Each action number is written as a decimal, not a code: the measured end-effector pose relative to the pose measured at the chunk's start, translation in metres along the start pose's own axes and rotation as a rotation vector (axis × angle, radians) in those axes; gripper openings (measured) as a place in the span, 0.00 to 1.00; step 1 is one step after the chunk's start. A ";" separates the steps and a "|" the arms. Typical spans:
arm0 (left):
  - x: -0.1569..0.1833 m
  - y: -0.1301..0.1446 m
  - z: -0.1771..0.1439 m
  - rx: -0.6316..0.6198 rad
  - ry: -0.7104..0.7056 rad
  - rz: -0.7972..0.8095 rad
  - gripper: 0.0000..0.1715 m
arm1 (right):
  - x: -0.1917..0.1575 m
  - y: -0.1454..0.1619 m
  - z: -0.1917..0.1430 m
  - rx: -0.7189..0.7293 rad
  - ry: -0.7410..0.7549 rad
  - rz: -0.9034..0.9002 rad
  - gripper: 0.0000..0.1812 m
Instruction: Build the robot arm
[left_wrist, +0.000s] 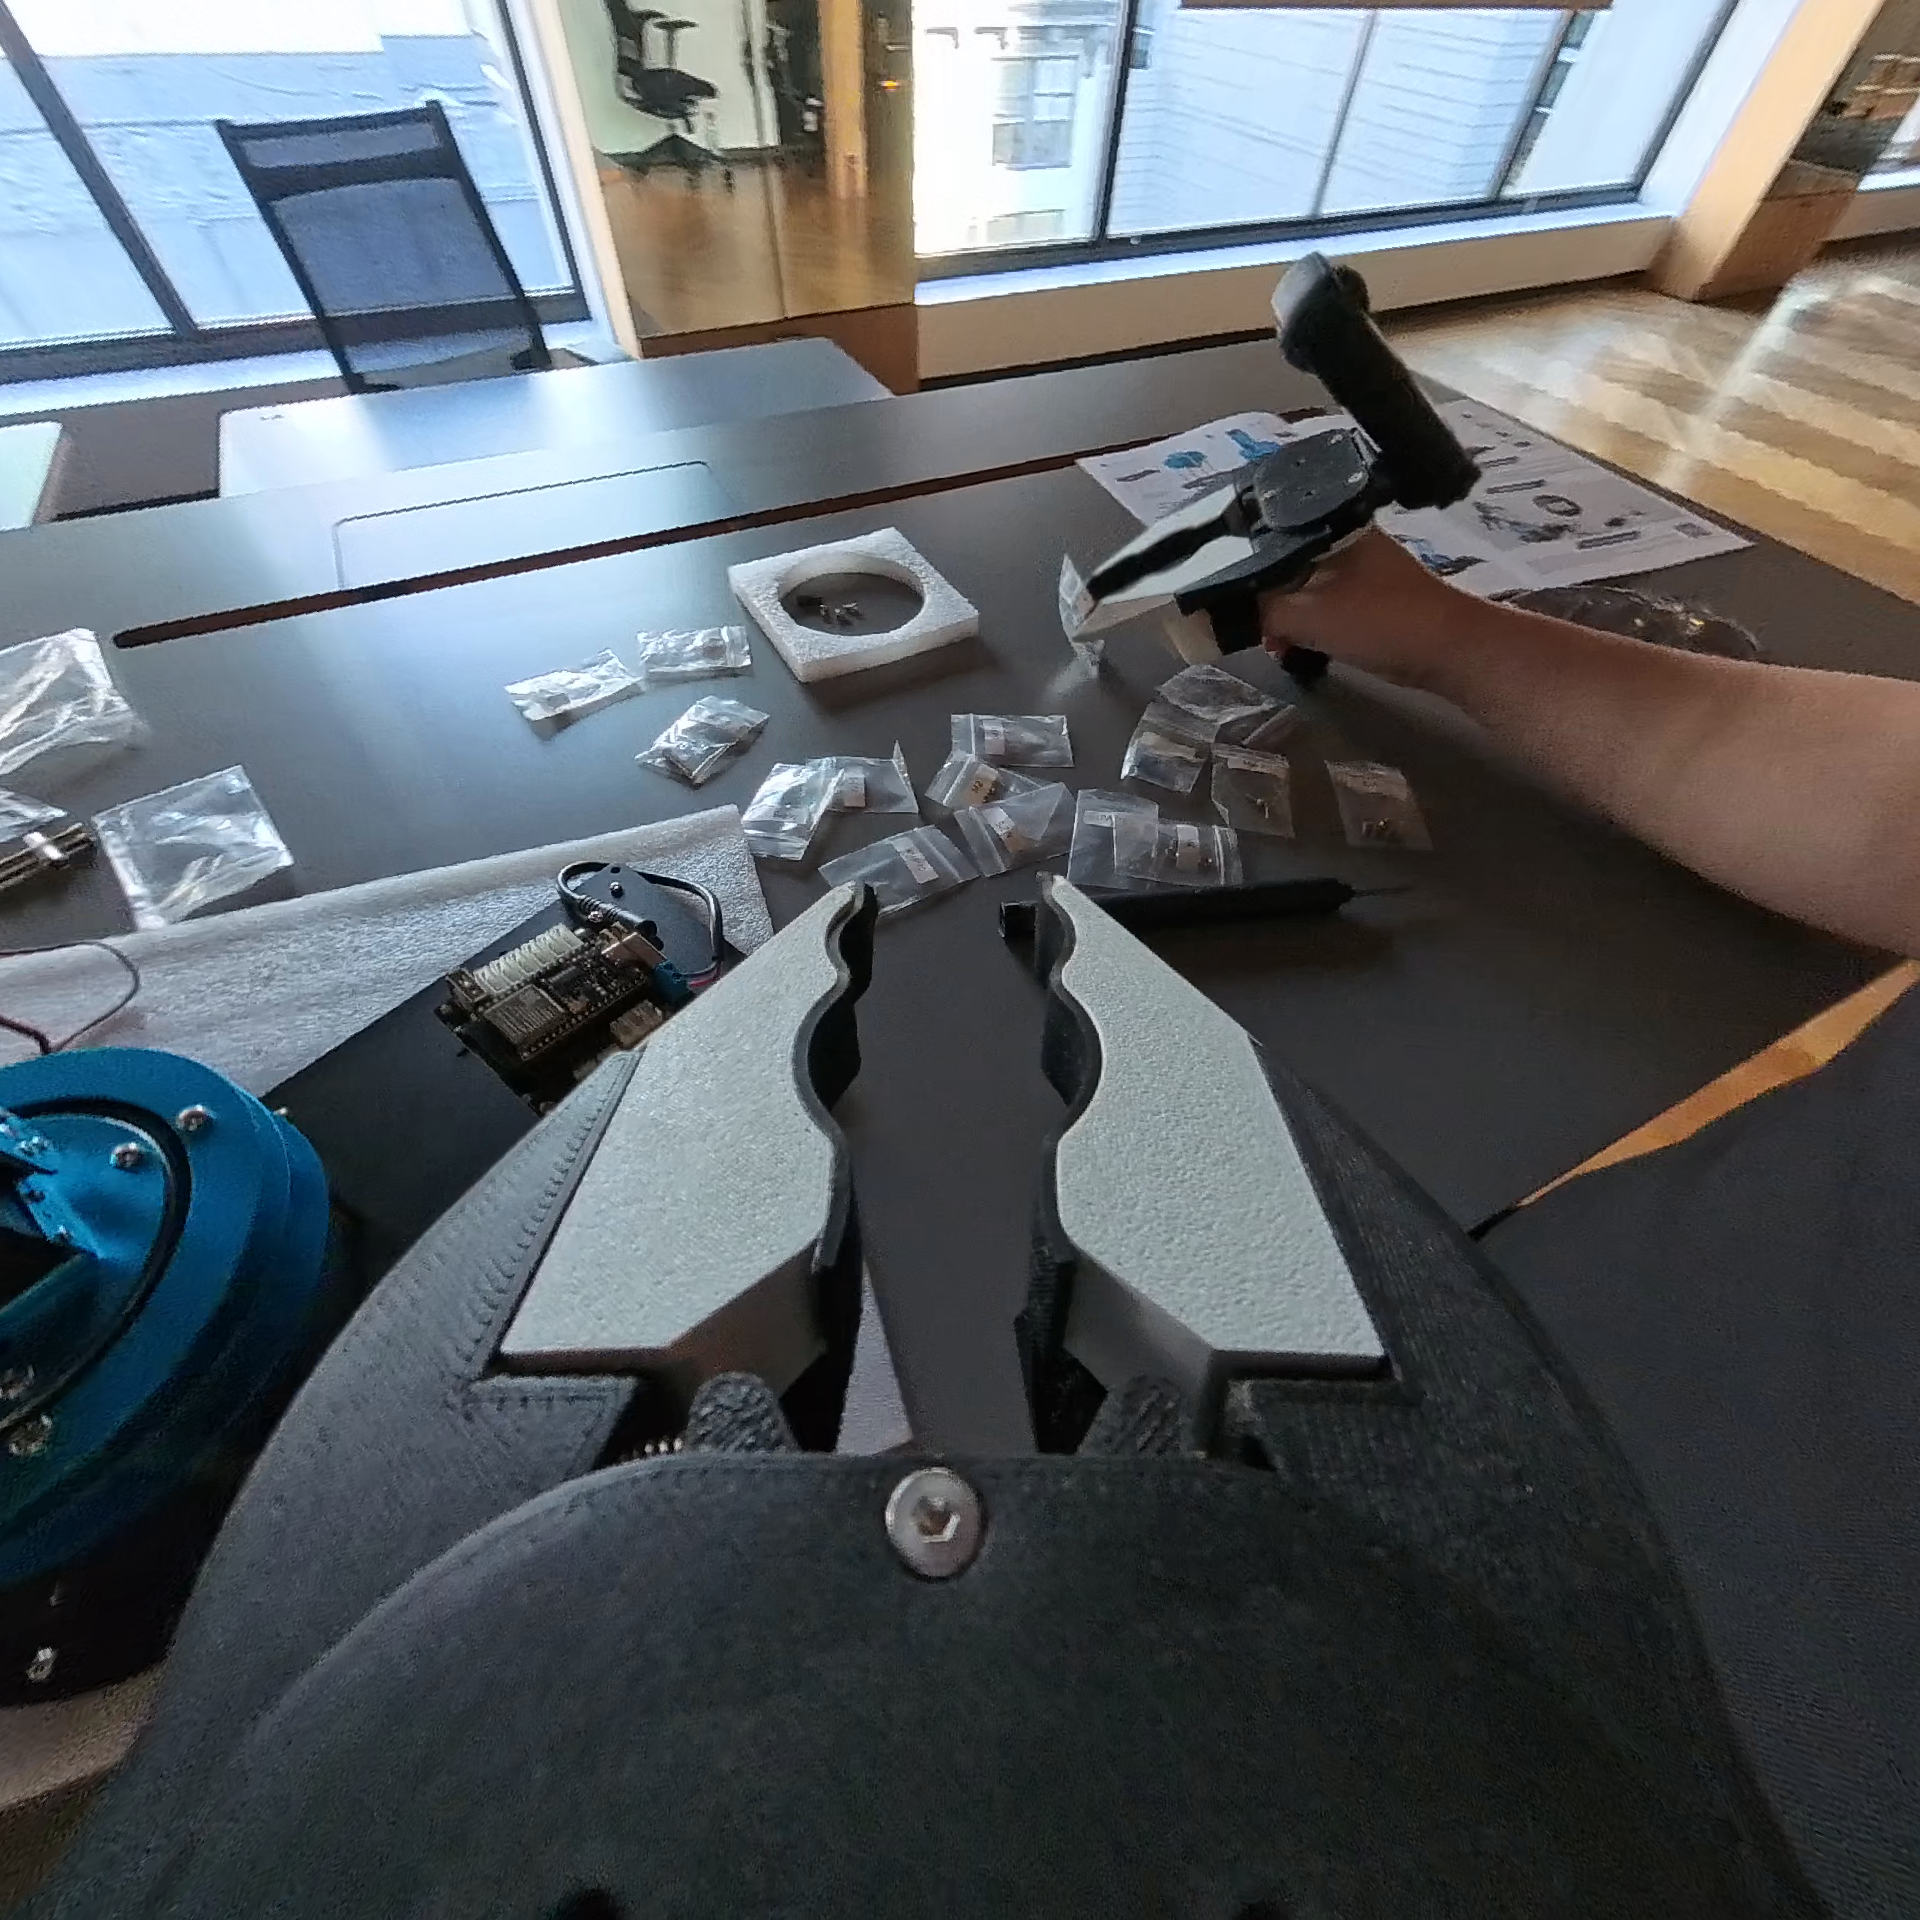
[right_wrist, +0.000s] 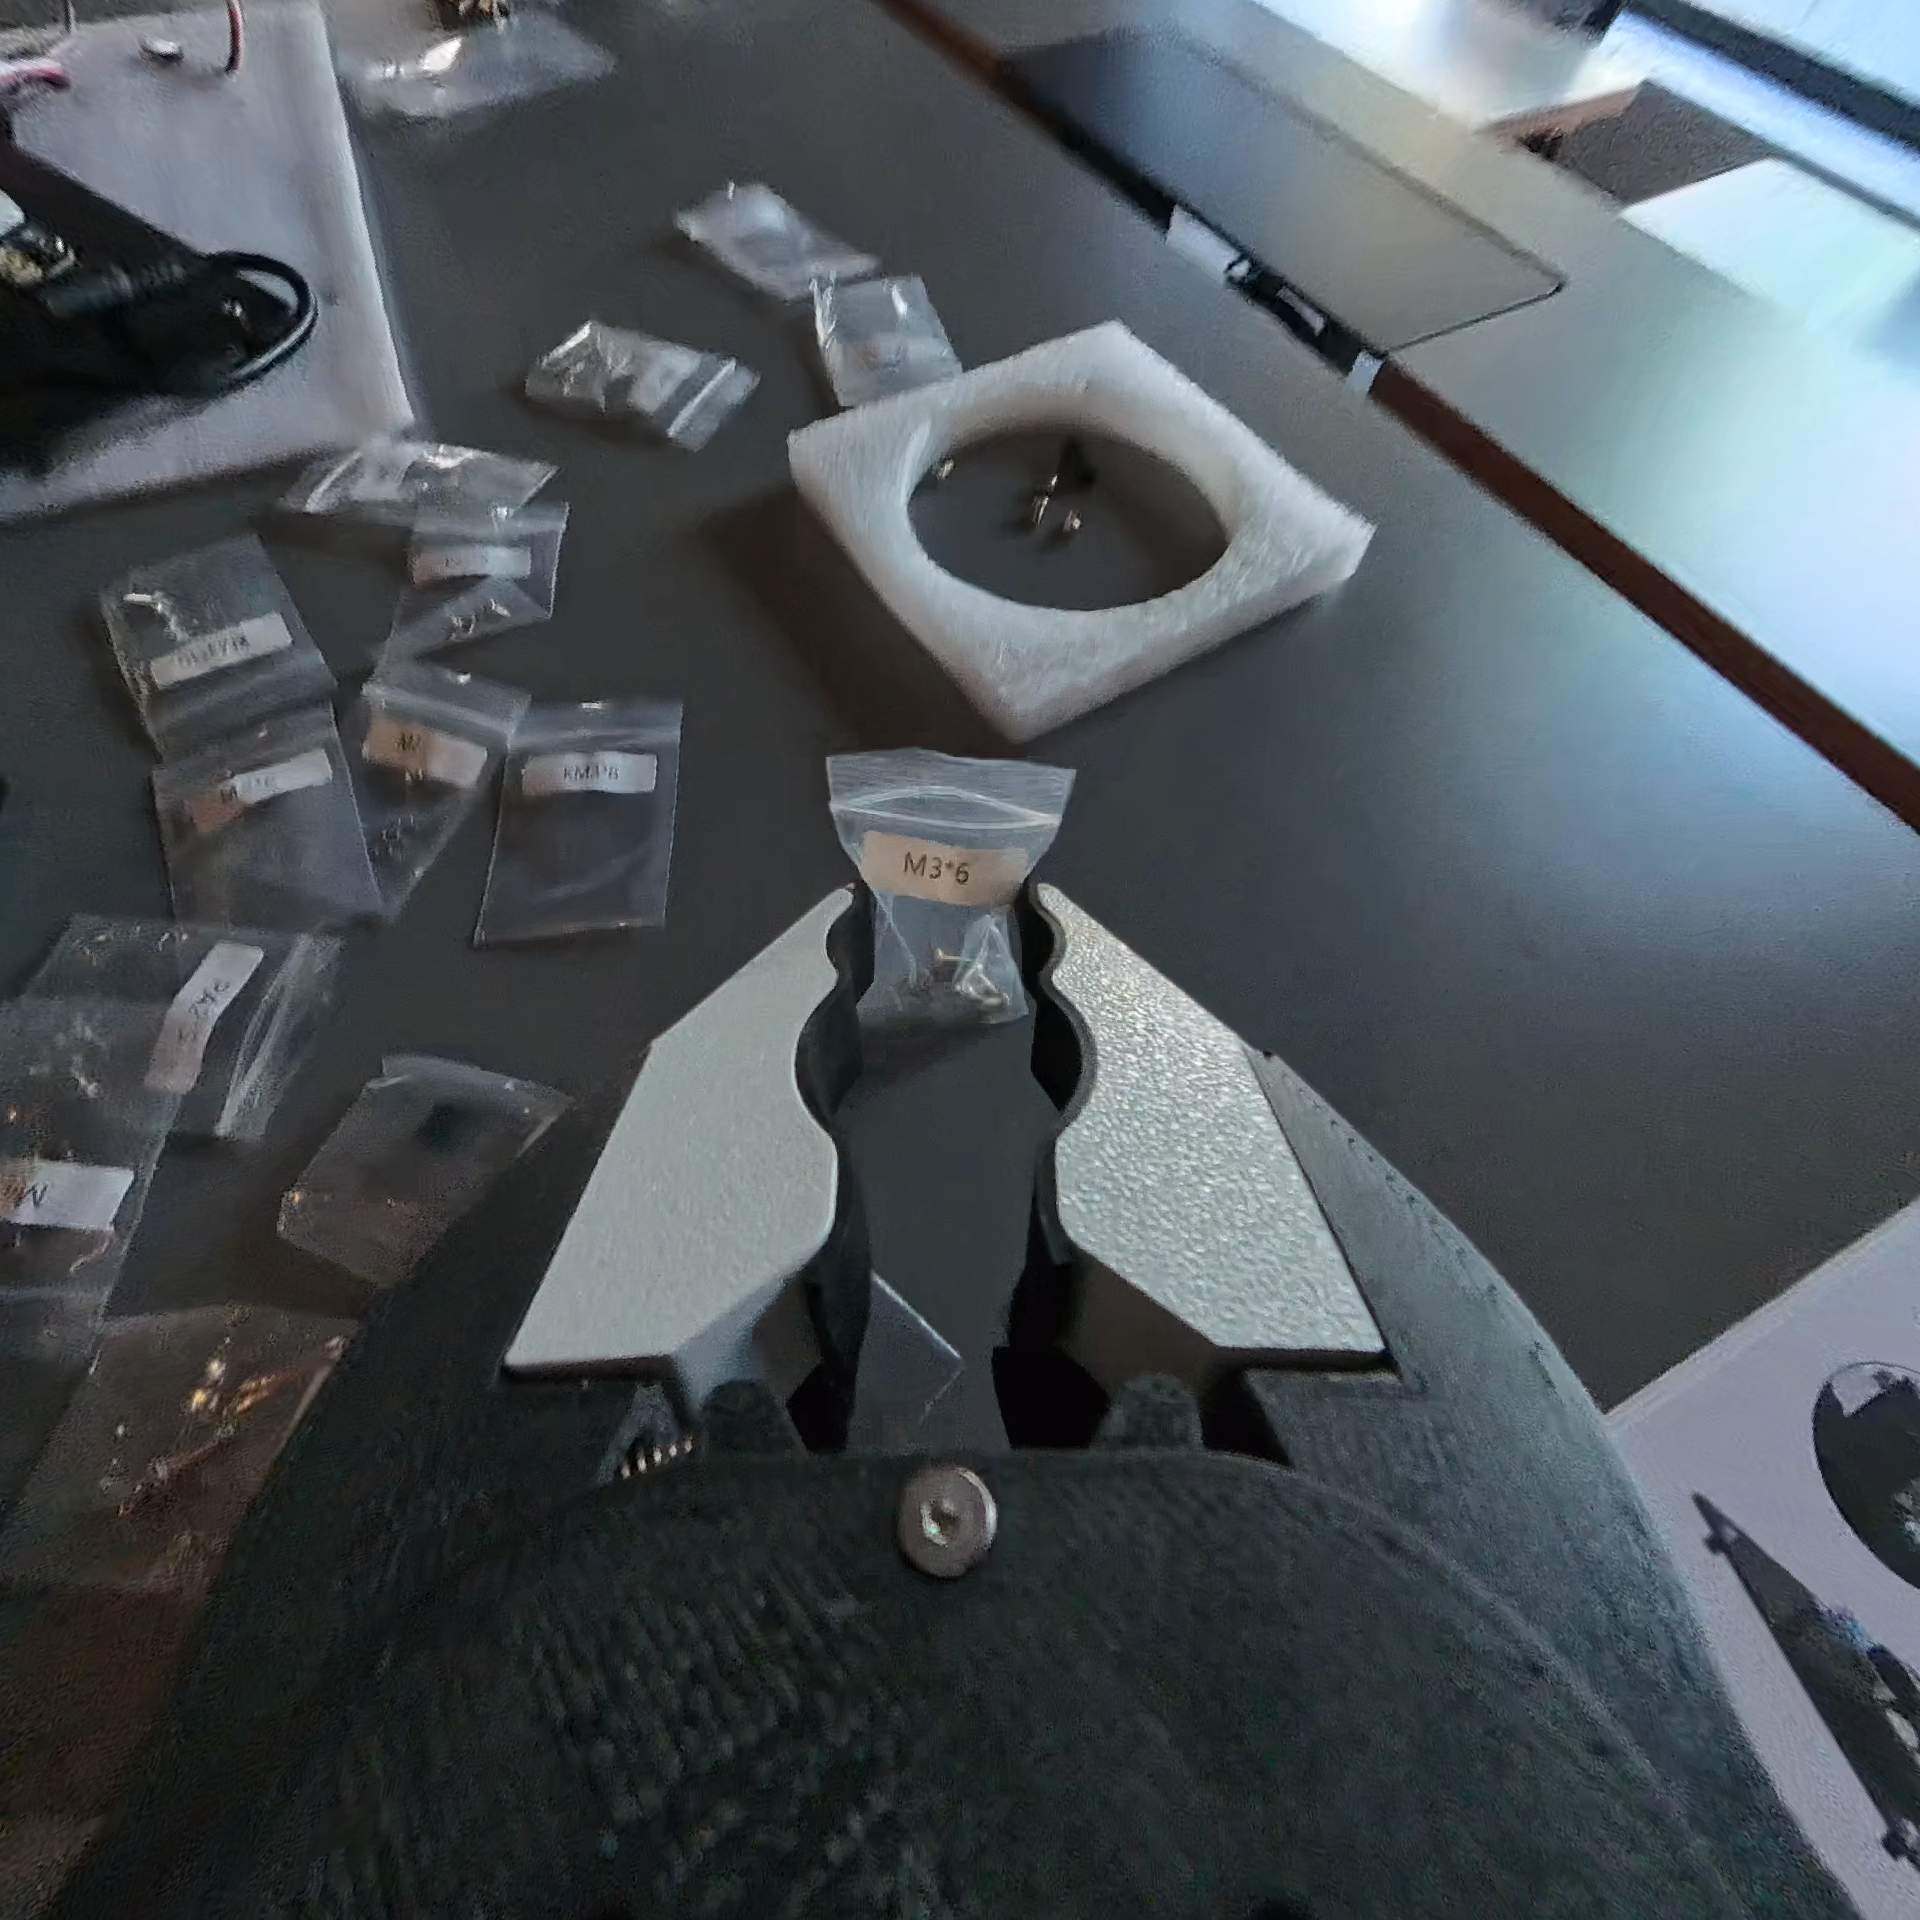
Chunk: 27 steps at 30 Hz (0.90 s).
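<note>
My right gripper (right_wrist: 945, 904) is shut on a small clear zip bag (right_wrist: 948, 831) with a white label and screws inside, held above the dark table (right_wrist: 1455, 935). In the left wrist view the right gripper (left_wrist: 1101, 592) hangs near a white foam square (left_wrist: 790, 613) with a round hole; the bag (left_wrist: 1075, 613) shows at its tips. That foam square (right_wrist: 1039, 665) rings a few loose screws (right_wrist: 1049, 499). My left gripper (left_wrist: 958, 904) is open and empty, low over the table by several small bags (left_wrist: 997, 821) and a black screwdriver (left_wrist: 1247, 899).
A blue round device (left_wrist: 125, 1247) and a circuit board (left_wrist: 561, 997) with wires sit at the left on a white foam sheet (left_wrist: 364, 925). More labelled bags (right_wrist: 582, 821) lie left of the right gripper. A printed sheet (left_wrist: 1538, 499) lies at the far right. A person's forearm (left_wrist: 1662, 769) crosses the right side. The grippers' ends are close to 35 cm from one another. About 20 cm separates my right fingertips from the black screwdriver (left_wrist: 1247, 899).
</note>
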<state>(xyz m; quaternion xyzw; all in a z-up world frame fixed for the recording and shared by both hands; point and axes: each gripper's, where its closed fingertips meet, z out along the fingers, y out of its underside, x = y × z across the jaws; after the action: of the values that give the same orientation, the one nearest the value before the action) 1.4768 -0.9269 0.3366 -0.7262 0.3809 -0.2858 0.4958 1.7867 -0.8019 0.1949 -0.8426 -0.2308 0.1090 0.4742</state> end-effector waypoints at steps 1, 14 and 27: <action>0.004 0.000 0.000 0.001 -0.024 -0.009 0.17 | 0.000 0.001 0.001 -0.005 -0.012 -0.006 0.15; 0.059 0.004 -0.003 -0.027 -0.208 -0.104 0.18 | -0.009 0.019 -0.002 -0.133 -0.160 -0.095 0.27; 0.032 0.054 -0.035 -0.092 -0.382 -0.173 0.17 | -0.157 -0.061 -0.039 0.168 -0.427 -0.219 0.18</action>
<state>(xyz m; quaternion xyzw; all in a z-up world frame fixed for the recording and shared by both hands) 1.4516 -0.9831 0.2990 -0.8189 0.2290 -0.1669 0.4991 1.6482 -0.8820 0.2617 -0.7280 -0.4059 0.2512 0.4921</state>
